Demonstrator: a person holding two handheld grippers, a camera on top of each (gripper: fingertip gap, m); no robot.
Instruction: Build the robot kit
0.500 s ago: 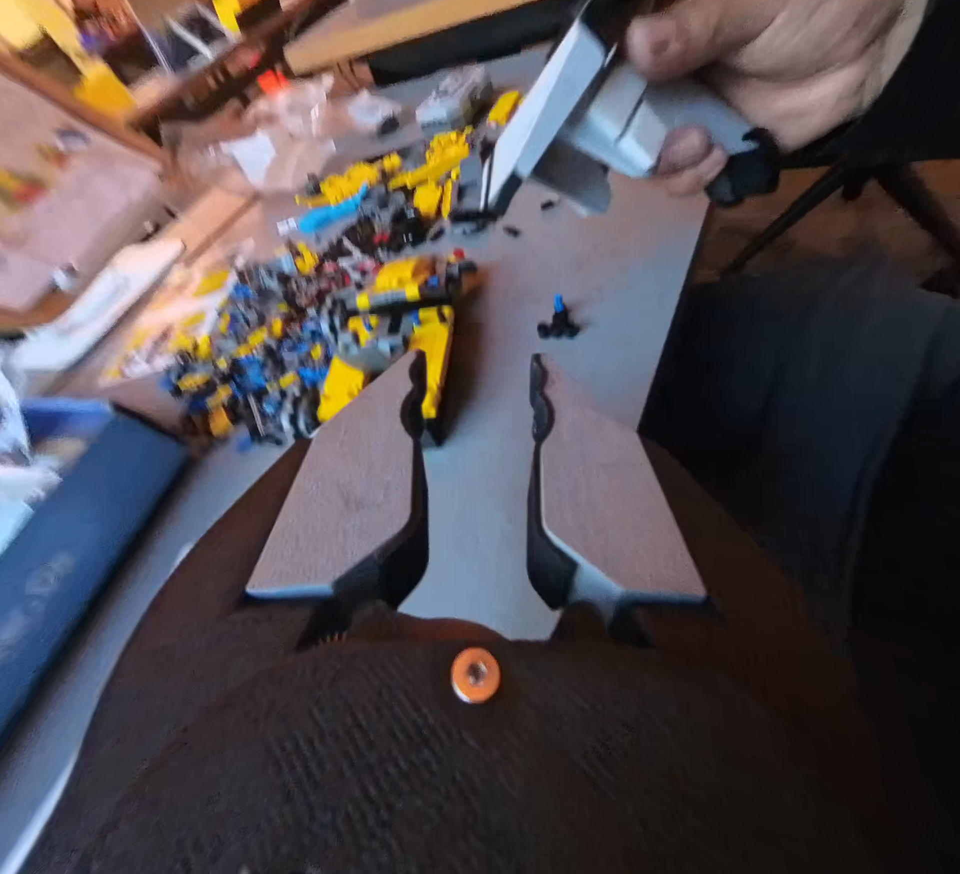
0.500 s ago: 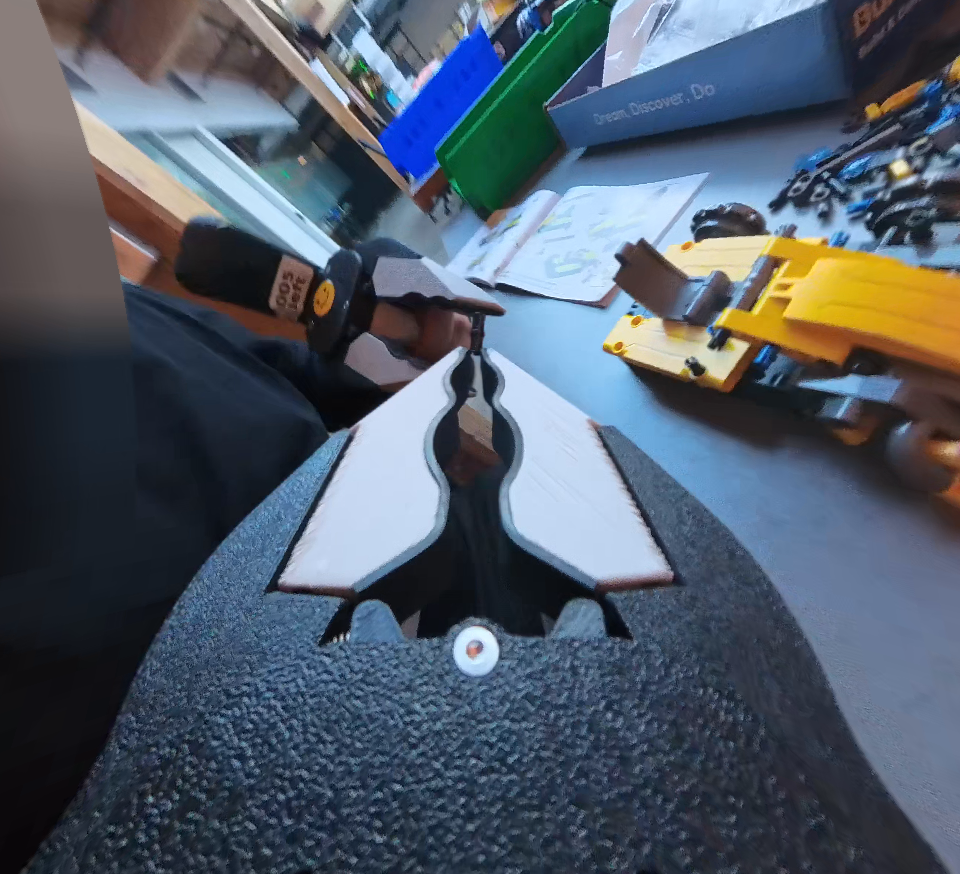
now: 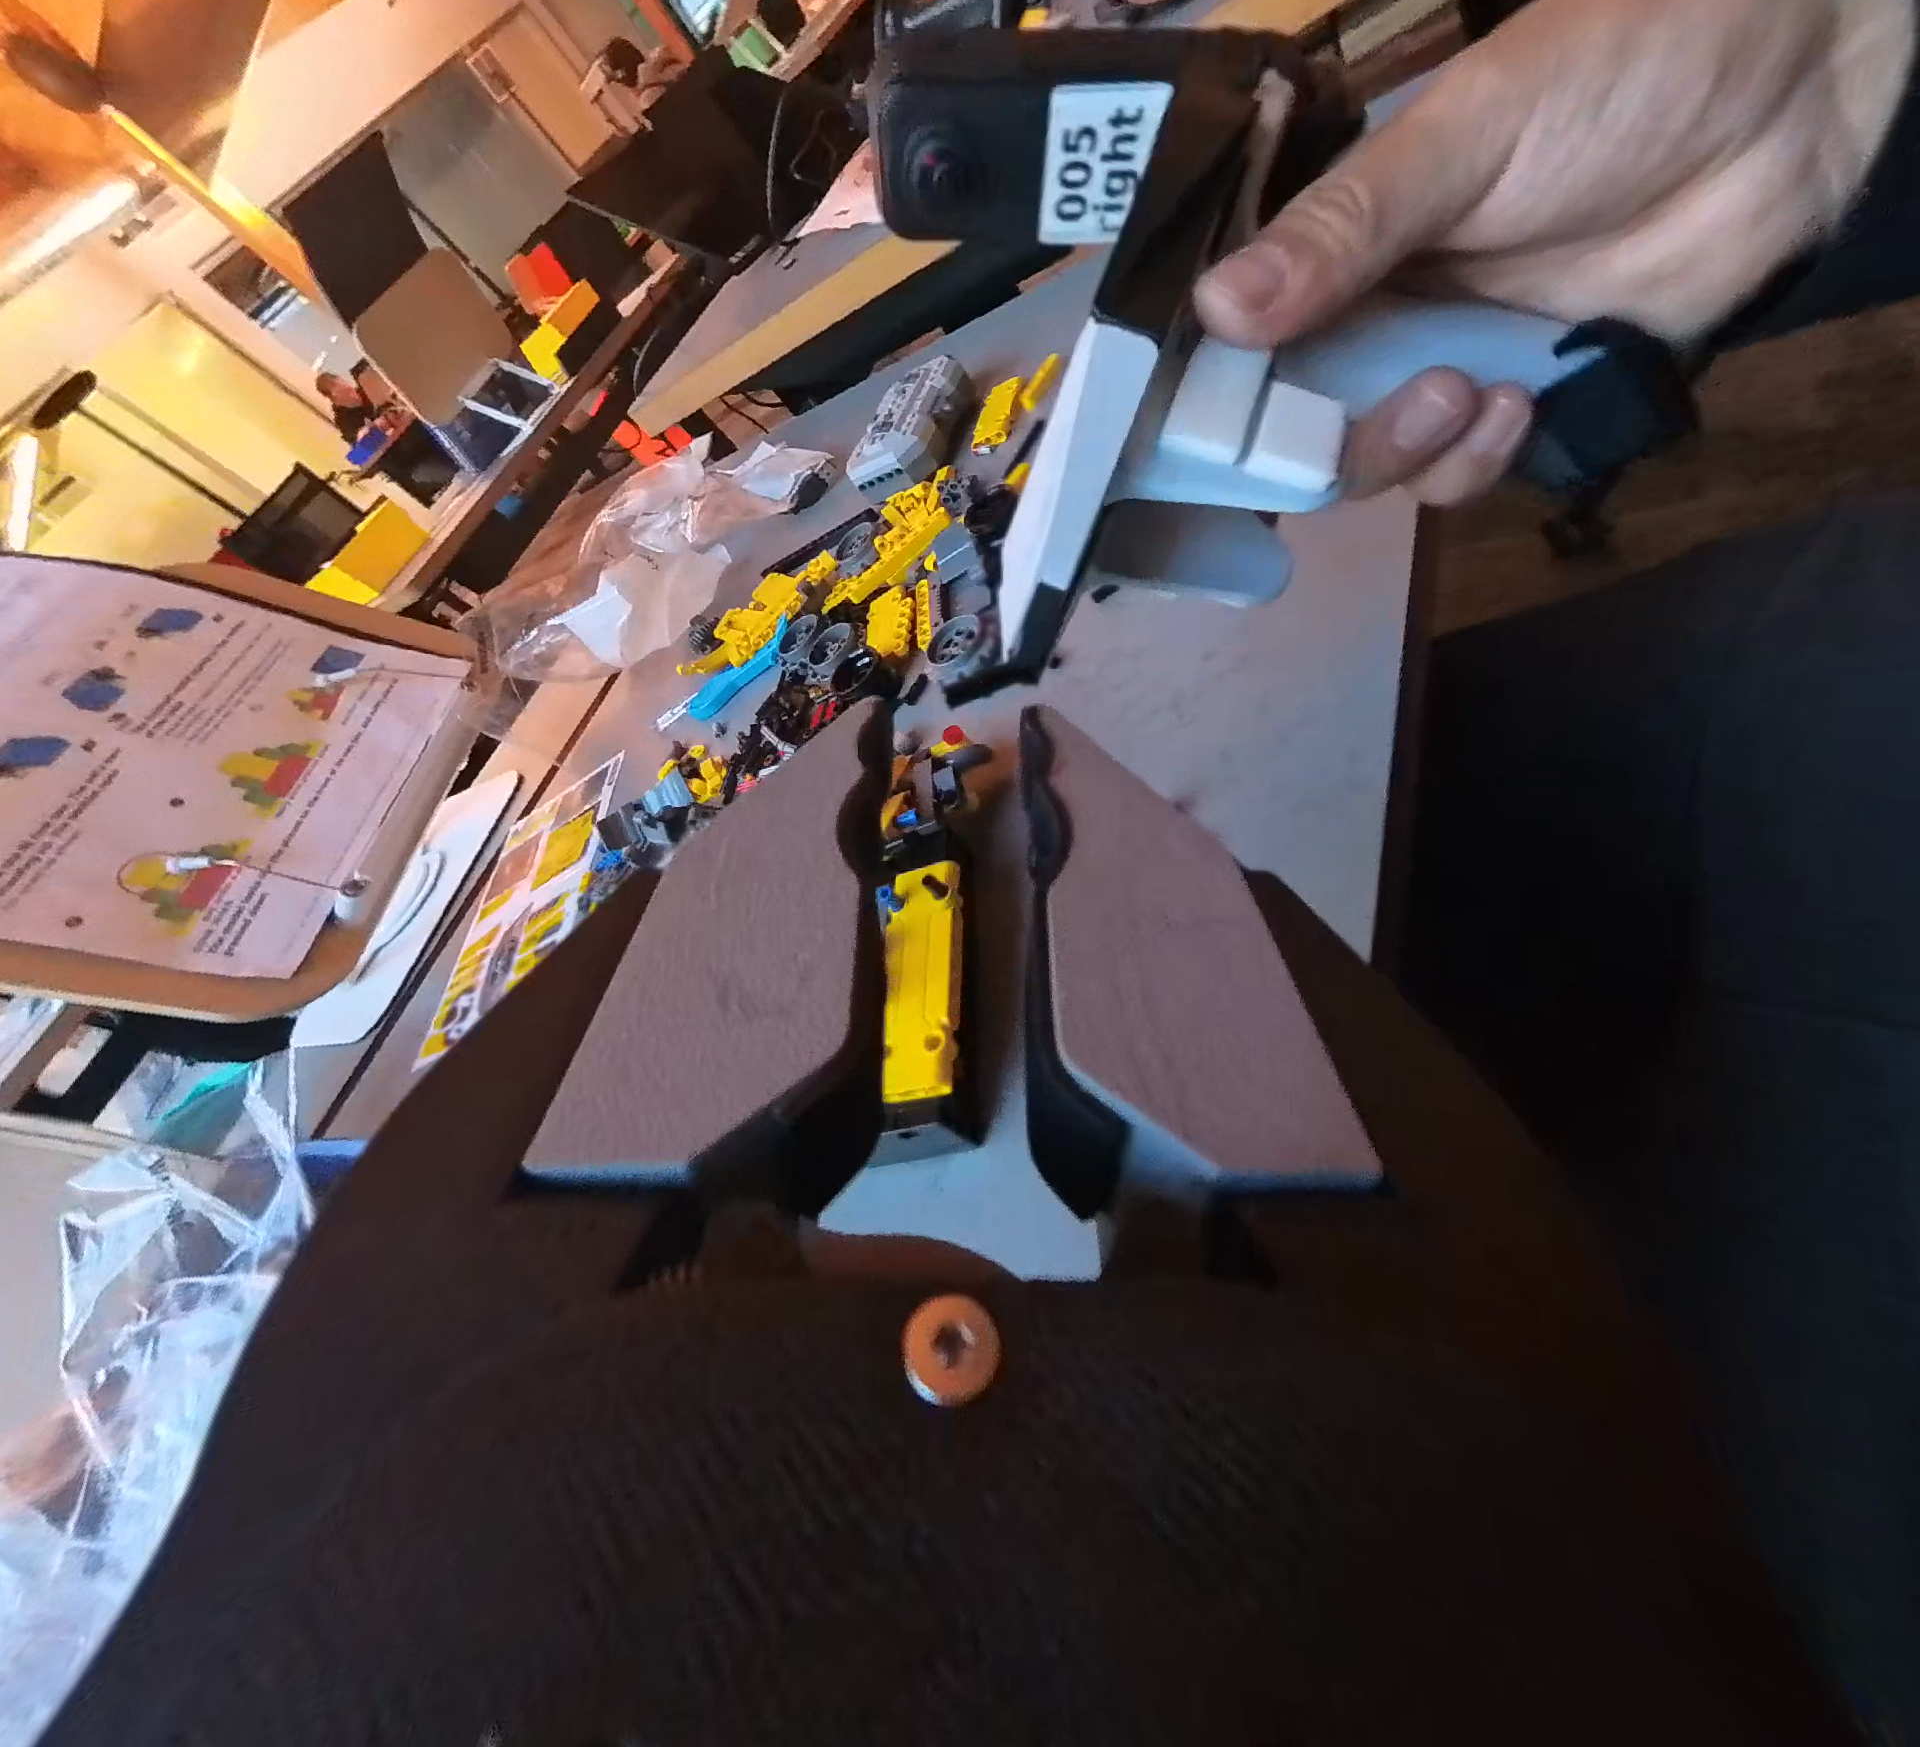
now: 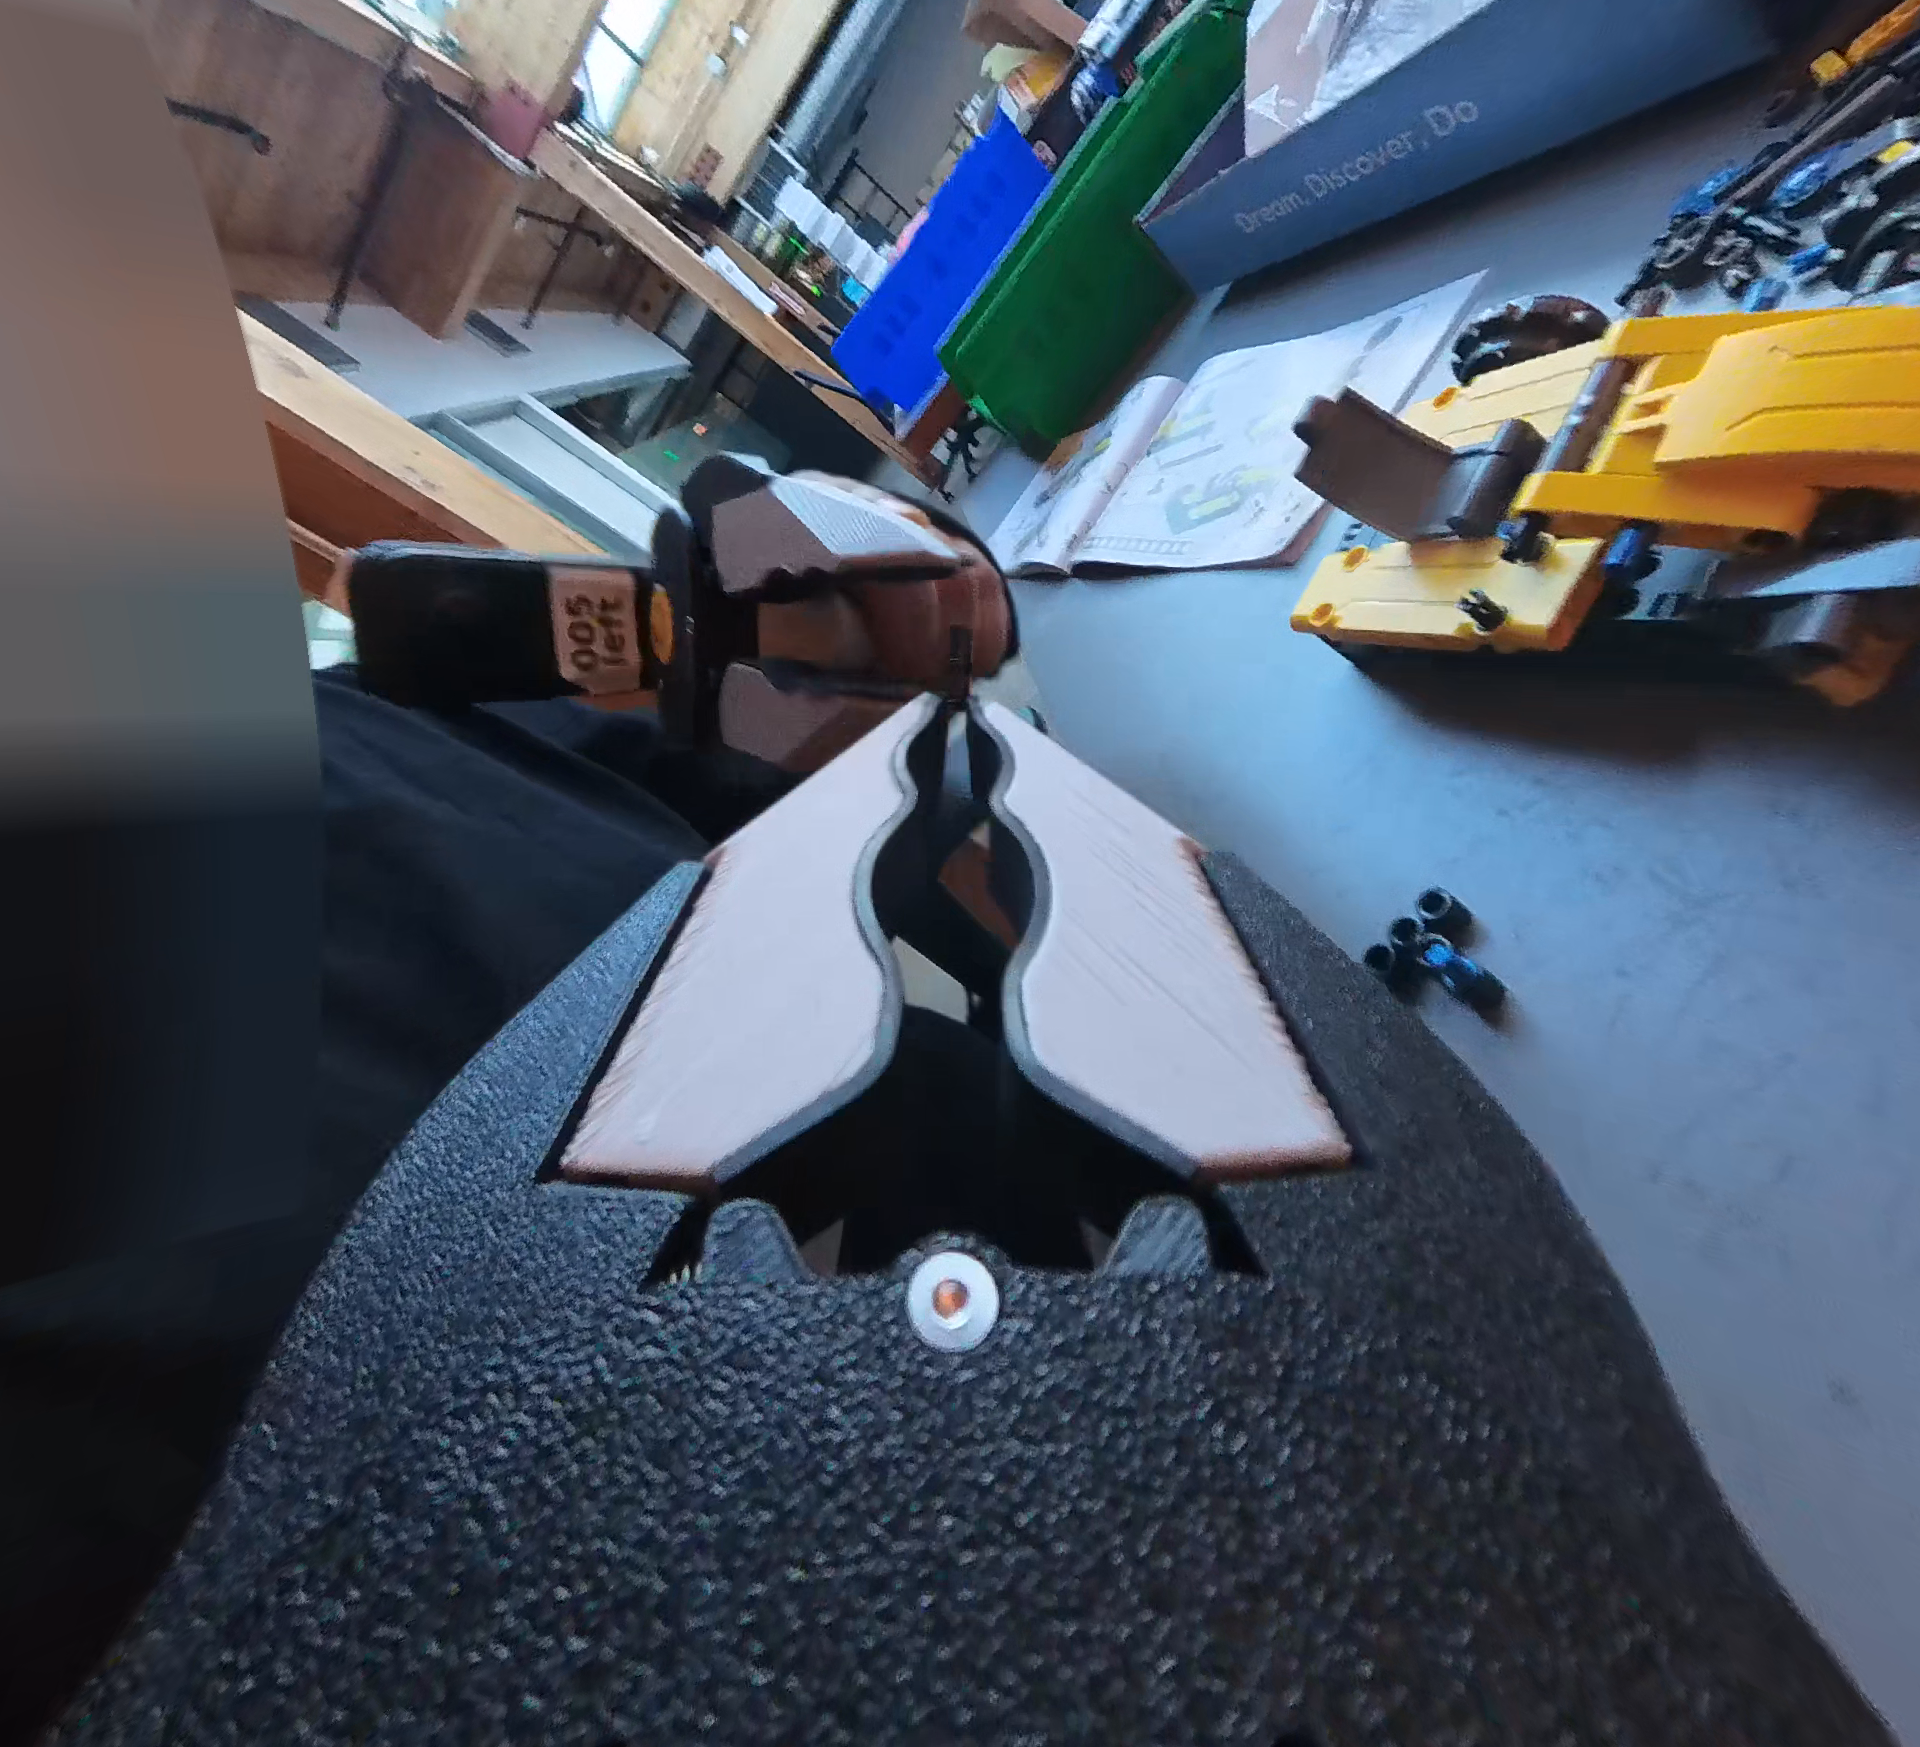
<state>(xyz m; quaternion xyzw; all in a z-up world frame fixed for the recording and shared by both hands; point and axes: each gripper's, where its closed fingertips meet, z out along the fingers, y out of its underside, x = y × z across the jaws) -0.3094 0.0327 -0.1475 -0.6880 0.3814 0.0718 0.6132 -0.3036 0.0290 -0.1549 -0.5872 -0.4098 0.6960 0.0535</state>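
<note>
My left gripper (image 3: 951,741) fingers spread wide, hovering over yellow brick assembly (image 3: 920,970) on grey table (image 3: 1247,721). My right gripper (image 4: 956,710) pinches a thin black pin (image 4: 958,658); loose bricks (image 3: 831,617) lie unassembled.

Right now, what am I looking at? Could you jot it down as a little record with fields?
Setting: grey table in a workshop
Left gripper: open, over a yellow brick model, not gripping it
Right gripper: shut on a thin black pin
Nearby: small black and blue connector, open instruction booklet, loose brick pieces, plastic bag
Hand: holds the right gripper's handle
</note>
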